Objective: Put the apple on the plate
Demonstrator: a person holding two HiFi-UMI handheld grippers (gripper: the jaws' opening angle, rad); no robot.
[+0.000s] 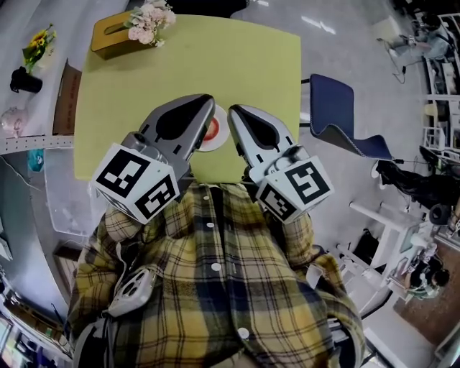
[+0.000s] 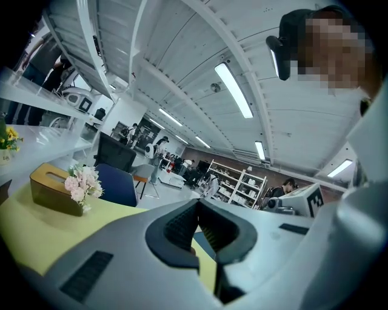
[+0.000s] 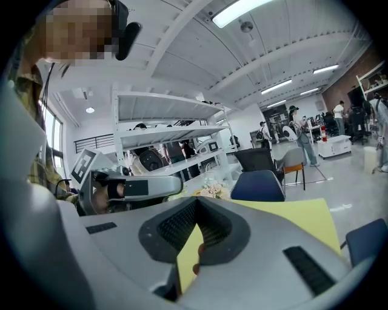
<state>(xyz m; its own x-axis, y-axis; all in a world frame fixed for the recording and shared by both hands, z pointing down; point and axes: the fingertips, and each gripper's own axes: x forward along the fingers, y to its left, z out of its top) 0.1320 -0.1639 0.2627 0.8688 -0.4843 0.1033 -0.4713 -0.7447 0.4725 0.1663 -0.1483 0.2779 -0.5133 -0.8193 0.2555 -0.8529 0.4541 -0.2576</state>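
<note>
A red apple [image 1: 211, 130] lies on a small white plate [image 1: 221, 141] near the front edge of the yellow-green table [image 1: 136, 93]. Only a sliver of both shows in the gap between the two grippers. My left gripper [image 1: 208, 101] hovers over the plate's left side, shut and empty. My right gripper [image 1: 233, 111] is just right of the plate, also shut with nothing in it. In the left gripper view the jaws [image 2: 198, 204] meet at the tip. The right gripper view shows the right gripper [image 3: 195, 201] with its jaws closed and a bit of red apple [image 3: 197, 267] below them.
A wooden tissue box [image 1: 108, 34] and a bunch of pink flowers [image 1: 149, 20] stand at the table's far left corner. A blue chair [image 1: 338, 115] is at the table's right side. A shelf on the left holds a black cup [image 1: 25, 80].
</note>
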